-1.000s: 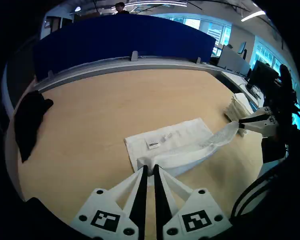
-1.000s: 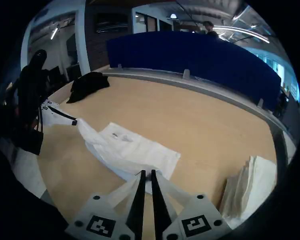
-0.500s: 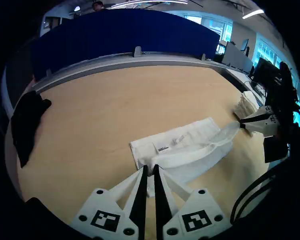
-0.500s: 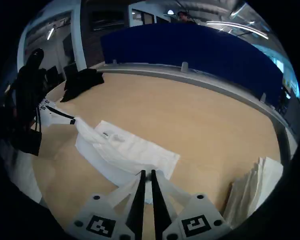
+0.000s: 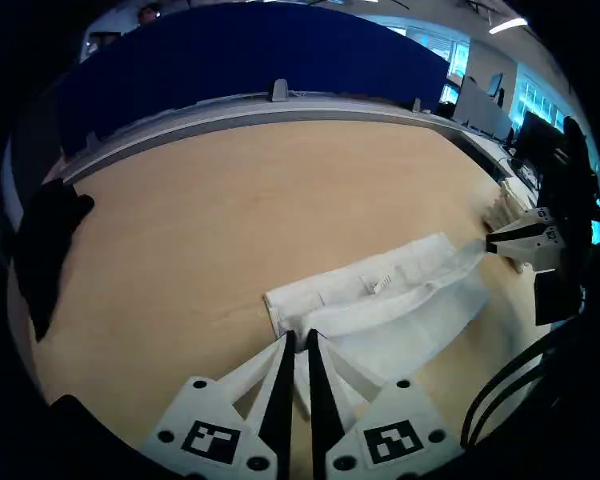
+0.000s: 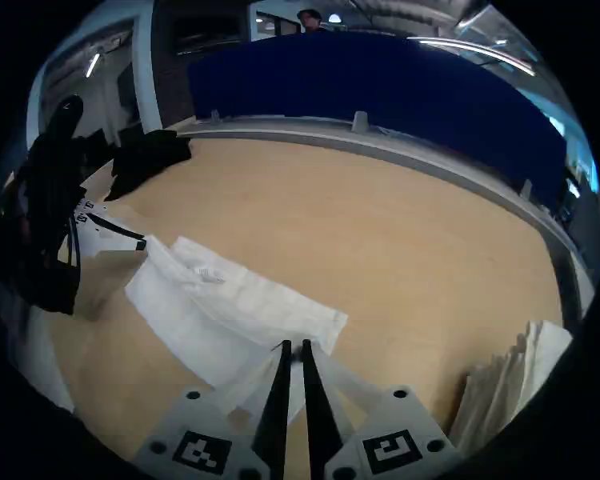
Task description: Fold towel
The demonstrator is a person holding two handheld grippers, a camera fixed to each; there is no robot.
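Towel (image 5: 380, 292) lying partly doubled on my wooden table (image 5: 204, 200), pinched at both ends.
My left gripper (image 5: 298, 338) and right gripper (image 6: 295, 346) each nip a towel edge between near-closed fingers; folded stack (image 6: 504, 382) nearby, black cloth (image 5: 44, 240) well apart.

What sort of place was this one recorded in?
Probably an open-plan office: a wide wooden desk backed by a blue divider screen, a monitor on a neighbouring desk, and strip lights overhead.

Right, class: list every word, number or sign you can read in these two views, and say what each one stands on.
The tag on the towel: print too small and blurred to read.
The square markers on the left gripper and right gripper: black-and-white patterns, no words or numbers.
Nothing else carries readable text.
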